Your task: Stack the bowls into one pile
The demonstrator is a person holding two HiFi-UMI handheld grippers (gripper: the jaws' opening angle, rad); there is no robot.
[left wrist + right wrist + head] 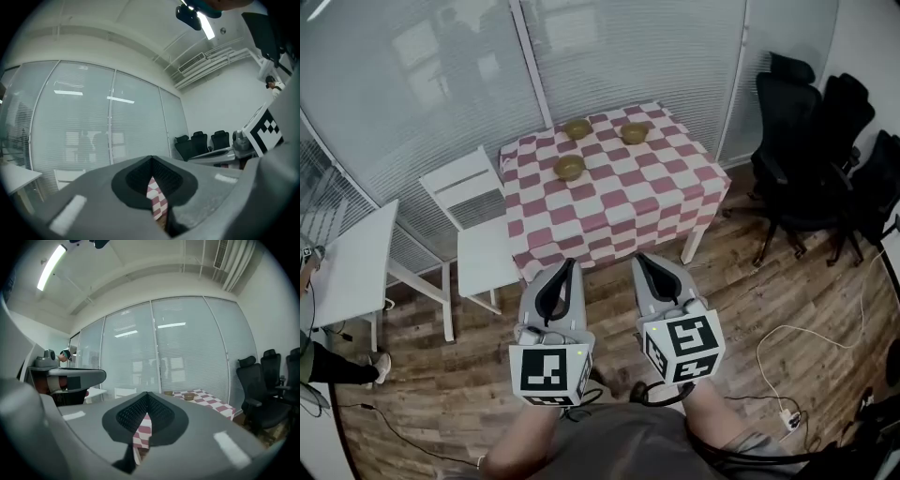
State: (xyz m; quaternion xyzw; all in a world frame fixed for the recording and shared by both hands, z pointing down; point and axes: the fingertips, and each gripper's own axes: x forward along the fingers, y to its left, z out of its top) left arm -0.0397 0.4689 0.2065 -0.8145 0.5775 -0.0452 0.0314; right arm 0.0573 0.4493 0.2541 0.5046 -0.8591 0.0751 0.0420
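Both tools are hanging low in front of the person, well short of the bench (628, 197): the left hand-held gripper (569, 263) and the right hand-held gripper (639, 257) are pointing toward its near edge while hovering over the wooden floor (750, 300), touching nothing. Each one's own view is showing its jaws pressed together at the tips. The left hand-held gripper (151, 158) and the right hand-held gripper (147, 393) are both clenched and carrying nothing, with only a sliver of the red-and-white checked cloth (666, 202) showing through the hollow behind the tips. As for the stacking, nothing is showing as done. The three bowls are sitting separately on the far half of the bench, none inside another. The first bowl (577, 127) is sitting by the middle of the far edge, and the second bowl (635, 133) is lying toward the far right corner. The third bowl (570, 167) is resting a little in from the far edge, on the left half and nearest the person. The first and second are well apart, and the third is near the first without touching it. By my reading the whole job is waiting: the person is standing too far back to reach, so closing in on the bench, opening a jaw pair and lifting a bowl onto another are all lying ahead.
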